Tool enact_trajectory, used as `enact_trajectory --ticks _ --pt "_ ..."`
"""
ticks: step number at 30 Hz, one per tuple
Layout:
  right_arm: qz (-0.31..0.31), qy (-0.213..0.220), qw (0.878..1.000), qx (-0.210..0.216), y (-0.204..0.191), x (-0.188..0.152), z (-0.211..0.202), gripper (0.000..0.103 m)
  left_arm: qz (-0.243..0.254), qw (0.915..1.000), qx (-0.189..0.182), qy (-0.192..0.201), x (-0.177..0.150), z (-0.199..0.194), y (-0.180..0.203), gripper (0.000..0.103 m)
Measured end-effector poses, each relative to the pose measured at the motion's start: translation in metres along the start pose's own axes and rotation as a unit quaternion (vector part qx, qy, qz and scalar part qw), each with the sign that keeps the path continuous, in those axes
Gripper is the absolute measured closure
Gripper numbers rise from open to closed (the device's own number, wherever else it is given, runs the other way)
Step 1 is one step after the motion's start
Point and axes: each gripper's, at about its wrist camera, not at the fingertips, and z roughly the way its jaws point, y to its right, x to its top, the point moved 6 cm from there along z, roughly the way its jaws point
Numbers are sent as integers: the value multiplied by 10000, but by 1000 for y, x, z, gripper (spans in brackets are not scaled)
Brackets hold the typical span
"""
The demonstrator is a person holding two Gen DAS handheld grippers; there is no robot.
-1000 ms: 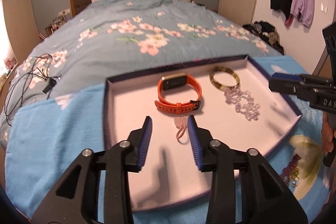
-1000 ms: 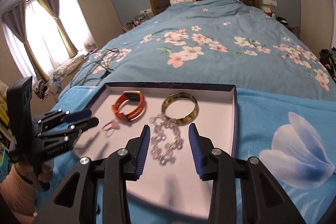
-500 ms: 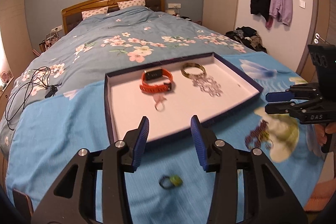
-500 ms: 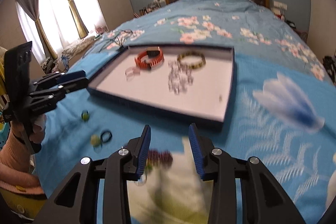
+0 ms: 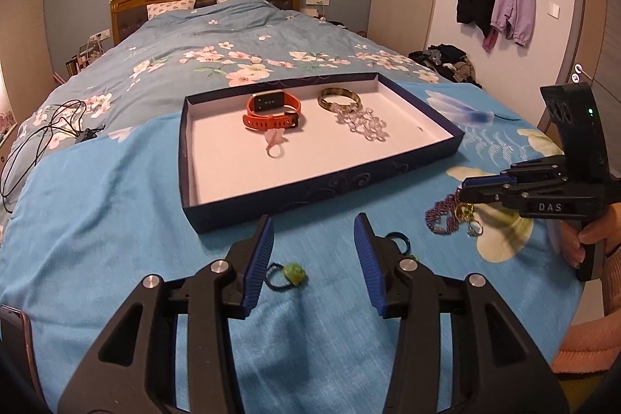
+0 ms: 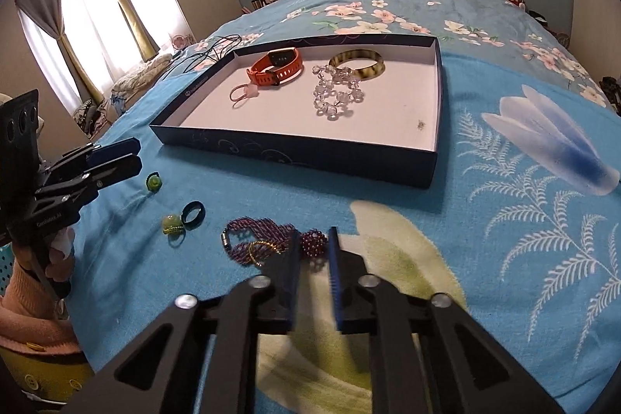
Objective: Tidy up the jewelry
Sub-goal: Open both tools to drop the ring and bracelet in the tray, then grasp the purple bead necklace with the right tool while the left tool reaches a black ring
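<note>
Near the front edge of the bed, on the blue blanket (image 6: 504, 220), lies a purple bead bracelet (image 6: 268, 239). The right gripper (image 6: 313, 247) is closing its jaws around the bracelet's beaded end. Left of it sit a black ring (image 6: 193, 210) and two green bead rings (image 6: 172, 223). The left gripper (image 5: 313, 251) hovers half open over one green ring, holding nothing. Behind, the navy tray (image 6: 302, 152) carries an orange watch (image 6: 277, 64), a bangle (image 6: 357, 63) and a crystal bracelet (image 6: 337, 96).
</note>
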Motion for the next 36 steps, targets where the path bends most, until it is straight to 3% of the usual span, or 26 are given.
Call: enact_trajectory --ticks 21,36 --pt "-216 827 9960 268 -29 30 -42 94 331 9989 -295 -139 -12 2 31 60" --pt "-232 963 9945 328 -34 32 -48 94 232 9994 -212 -133 -18 -7 21 60"
